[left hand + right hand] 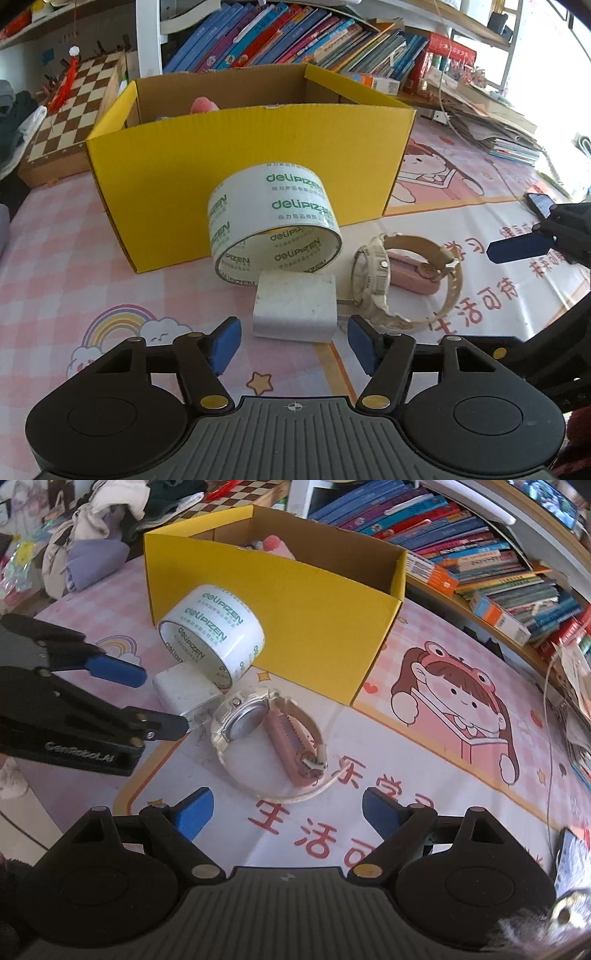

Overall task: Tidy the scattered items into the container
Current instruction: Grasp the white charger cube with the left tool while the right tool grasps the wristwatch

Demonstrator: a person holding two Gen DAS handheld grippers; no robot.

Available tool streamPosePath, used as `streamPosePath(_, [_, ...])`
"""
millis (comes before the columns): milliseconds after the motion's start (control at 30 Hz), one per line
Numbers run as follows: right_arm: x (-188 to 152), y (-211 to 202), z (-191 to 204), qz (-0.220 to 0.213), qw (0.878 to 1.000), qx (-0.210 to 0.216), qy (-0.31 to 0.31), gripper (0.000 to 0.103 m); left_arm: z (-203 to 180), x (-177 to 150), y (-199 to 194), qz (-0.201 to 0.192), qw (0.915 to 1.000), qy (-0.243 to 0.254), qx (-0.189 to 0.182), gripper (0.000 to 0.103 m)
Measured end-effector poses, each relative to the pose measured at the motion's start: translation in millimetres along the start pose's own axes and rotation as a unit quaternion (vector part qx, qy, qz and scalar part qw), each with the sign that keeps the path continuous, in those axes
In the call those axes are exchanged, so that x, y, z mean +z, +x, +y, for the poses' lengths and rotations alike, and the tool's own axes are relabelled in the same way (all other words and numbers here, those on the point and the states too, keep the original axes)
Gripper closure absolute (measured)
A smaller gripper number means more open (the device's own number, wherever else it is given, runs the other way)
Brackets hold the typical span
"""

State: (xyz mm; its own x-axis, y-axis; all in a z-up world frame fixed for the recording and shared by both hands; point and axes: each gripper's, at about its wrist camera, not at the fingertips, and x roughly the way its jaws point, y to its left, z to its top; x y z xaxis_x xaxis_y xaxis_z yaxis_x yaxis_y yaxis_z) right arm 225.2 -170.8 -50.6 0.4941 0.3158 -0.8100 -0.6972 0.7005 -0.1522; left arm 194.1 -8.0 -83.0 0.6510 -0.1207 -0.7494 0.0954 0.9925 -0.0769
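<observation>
Pink checked cloth with cartoon prints (74, 258) covers the desk, backed by a shelf of leaning books (295, 33) and a chessboard (74, 103) at far left.

From the left wrist camera, the left gripper (293, 345) is seen with its blue pads spread wide and nothing held. A white charger block (295, 306) lies just ahead of the gap between the jaws. A roll of printed packing tape (273, 218) is propped on its edge beyond the charger, touching the front wall of the yellow cardboard box (243, 147). To the right of the right-hand jaw, a cream wristwatch (391, 273) stands on its strap, with a pink object (410, 275) partly hidden inside the loop. Only a pink, rounded thing (203, 104) is glimpsed over the box rim. One blue pad of the right gripper (524, 247) enters at far right; its opening cannot be judged here.

From the right wrist camera, the right gripper (286, 812) is shown wide open and empty, with the watch (255, 716) lying ahead of the gap. The pink object (291, 749) is revealed as a toothed hair clip threaded through the strap. The left gripper (159, 701) is seen from the side at left, its jaws parted on either side of the charger (186, 692) without closing on it. More of the box interior (332, 554) is visible from this angle, and a phone (572, 860) lies right of the jaws.
</observation>
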Motion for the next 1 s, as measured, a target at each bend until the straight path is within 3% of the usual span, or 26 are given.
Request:
streamPosePath(167, [5, 7, -2, 0.002, 1.0, 0.011, -0.016, 0.014, 1, 1, 11, 0.009, 0.9999, 0.004, -0.005, 0.054])
streamPosePath(467, [17, 21, 4, 0.004, 0.999, 0.023, -0.045, 0.014, 8, -5, 0, 0.018, 0.9996, -0.009, -0.022, 0.055])
streamPosePath(867, [34, 42, 13, 0.008, 0.996, 0.032, -0.079, 0.015, 22, -18, -22, 0.014, 0.9981, -0.059, -0.001, 0.055])
streamPosePath(1000, [36, 47, 15, 0.011, 0.996, 0.027, -0.085, 0.029, 26, -19, -22, 0.016, 0.9979, -0.063, 0.002, 0.055])
